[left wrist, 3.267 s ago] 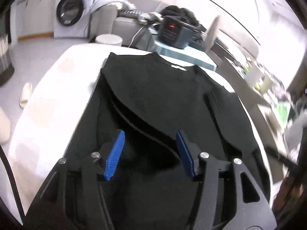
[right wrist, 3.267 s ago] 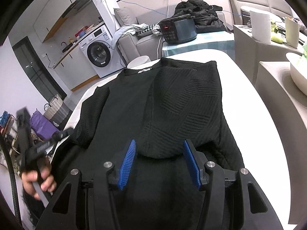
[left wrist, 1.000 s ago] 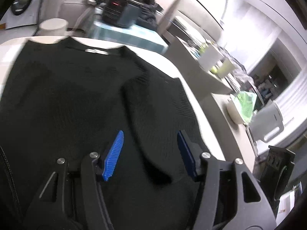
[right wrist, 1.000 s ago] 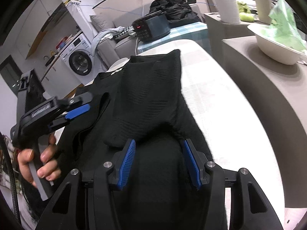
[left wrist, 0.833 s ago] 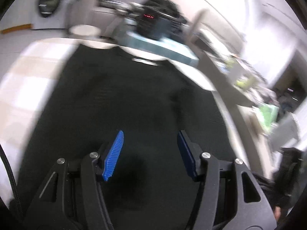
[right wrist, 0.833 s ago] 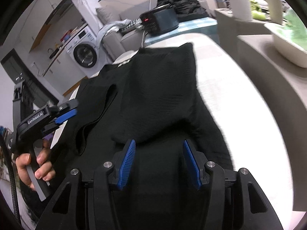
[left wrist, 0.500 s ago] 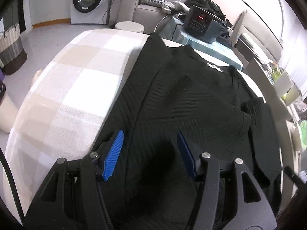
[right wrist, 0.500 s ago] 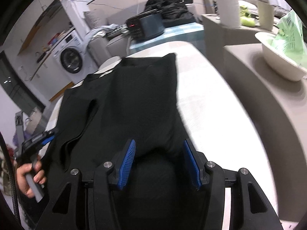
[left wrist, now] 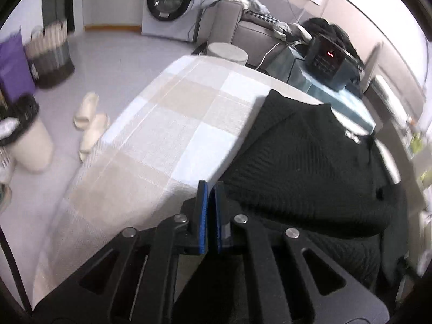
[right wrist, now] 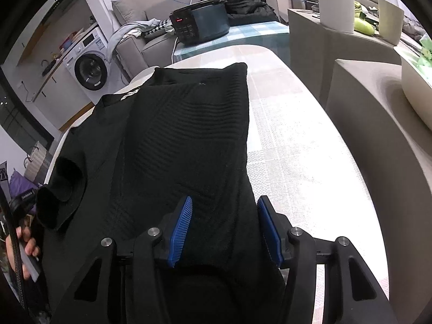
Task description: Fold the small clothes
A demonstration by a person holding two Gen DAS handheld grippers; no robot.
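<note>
The black sweater [right wrist: 189, 145] lies on the checked table [left wrist: 167, 124], right side already folded in. The left gripper [left wrist: 210, 189] pinches its left edge (fabric barely visible between the pads); the right gripper [right wrist: 224, 213] hovers spread. Next, I'd guess, carry that edge across.

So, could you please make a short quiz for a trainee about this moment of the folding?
1. True or false: the left gripper is shut at the left edge of the black sweater.
2. The right gripper is: A) open above the sweater, B) shut on a sleeve, C) out of view.
3. Fill in: the sweater lies on a checked ____.

Key:
1. True; its blue pads are almost together.
2. A.
3. Tablecloth.
</note>
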